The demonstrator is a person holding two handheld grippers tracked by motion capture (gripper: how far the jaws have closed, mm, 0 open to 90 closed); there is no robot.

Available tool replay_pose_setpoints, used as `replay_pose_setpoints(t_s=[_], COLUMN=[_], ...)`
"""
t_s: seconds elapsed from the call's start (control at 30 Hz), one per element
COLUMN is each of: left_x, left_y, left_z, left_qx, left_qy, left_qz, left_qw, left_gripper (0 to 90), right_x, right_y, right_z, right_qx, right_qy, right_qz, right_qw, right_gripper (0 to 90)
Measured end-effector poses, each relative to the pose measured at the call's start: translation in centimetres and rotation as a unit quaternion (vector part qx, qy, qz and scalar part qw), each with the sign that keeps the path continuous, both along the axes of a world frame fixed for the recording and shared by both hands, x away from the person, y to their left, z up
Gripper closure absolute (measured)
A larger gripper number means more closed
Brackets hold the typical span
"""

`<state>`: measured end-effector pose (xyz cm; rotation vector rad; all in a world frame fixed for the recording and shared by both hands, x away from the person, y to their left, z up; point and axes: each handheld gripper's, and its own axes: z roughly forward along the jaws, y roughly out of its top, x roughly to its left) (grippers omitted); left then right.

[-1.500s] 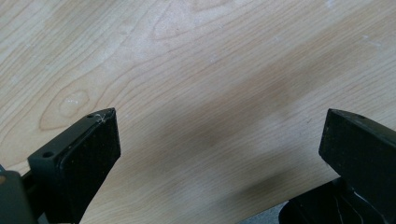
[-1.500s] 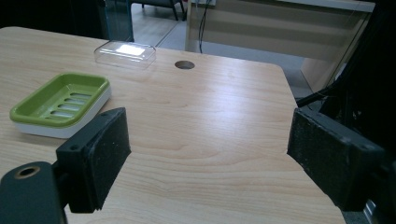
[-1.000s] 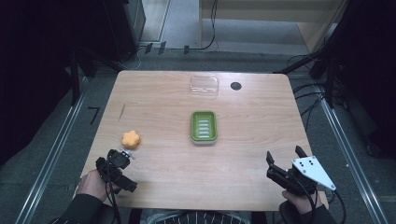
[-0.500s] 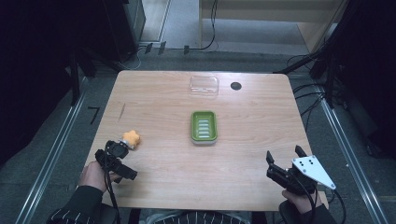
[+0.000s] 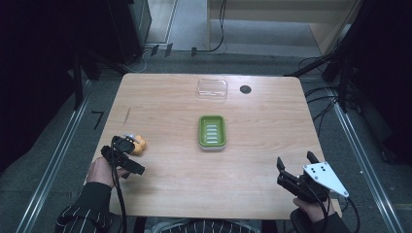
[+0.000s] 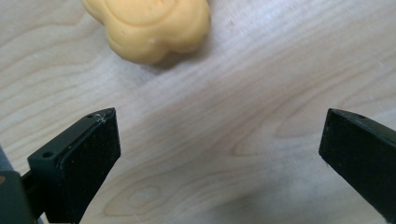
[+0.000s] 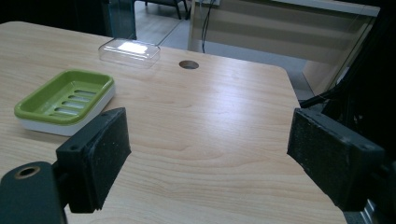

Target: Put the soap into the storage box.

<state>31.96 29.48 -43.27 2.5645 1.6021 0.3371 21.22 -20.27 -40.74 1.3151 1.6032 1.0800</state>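
An orange flower-shaped soap [image 5: 140,145] lies on the wooden table [image 5: 252,145] near its left edge. My left gripper [image 5: 129,147] hovers right beside it, tilted down at the table. In the left gripper view the soap [image 6: 149,28] sits just beyond the tips, and the left gripper [image 6: 219,140] is open with only bare wood between its jaws. A green soap dish [image 5: 212,132] on a white base rests mid-table. My right gripper [image 5: 294,160] stands open and holds nothing at the front right; its own view shows that right gripper [image 7: 210,140] wide open with the dish [image 7: 65,100] to the left.
A clear plastic lid [image 5: 212,89] lies at the table's far side, beside a round cable hole [image 5: 245,89]; both the lid [image 7: 130,52] and the hole [image 7: 188,64] appear in the right gripper view. Dark floor, rails and cables surround the table.
My left gripper has moved forward from the table's front left edge up to the orange soap. The soap, dish and right gripper have stayed put.
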Motion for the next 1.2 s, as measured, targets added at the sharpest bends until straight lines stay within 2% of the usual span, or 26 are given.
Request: replay_pose_setpoints(t_s=[0.33,0.37,0.97,1.2], left_x=[1.6,2.0,5.0,6.5], left_y=[0.2,0.2,0.5,0.1], left_z=[0.0,0.0,0.4,0.0], left_qx=[-0.004,-0.008,-0.014,-0.019], left_qy=[0.009,0.014,0.008,0.016], left_qz=[0.002,0.007,0.017,0.014], left_qw=[1.0000,0.9998,0.9997,0.9996], left_gripper=[0.0,0.0,0.0,0.0], right_x=[0.0,0.0,0.0,0.0], right_y=[0.0,0.0,0.1,0.0], right_z=[0.0,0.0,0.0,0.0], right_qx=[0.000,0.000,0.001,0.001], right_qy=[-0.001,-0.001,0.001,0.001], right_qz=[0.000,0.000,0.001,0.000], right_qw=[1.0000,1.0000,1.0000,1.0000], right_gripper=[13.7,13.7,13.7,13.7])
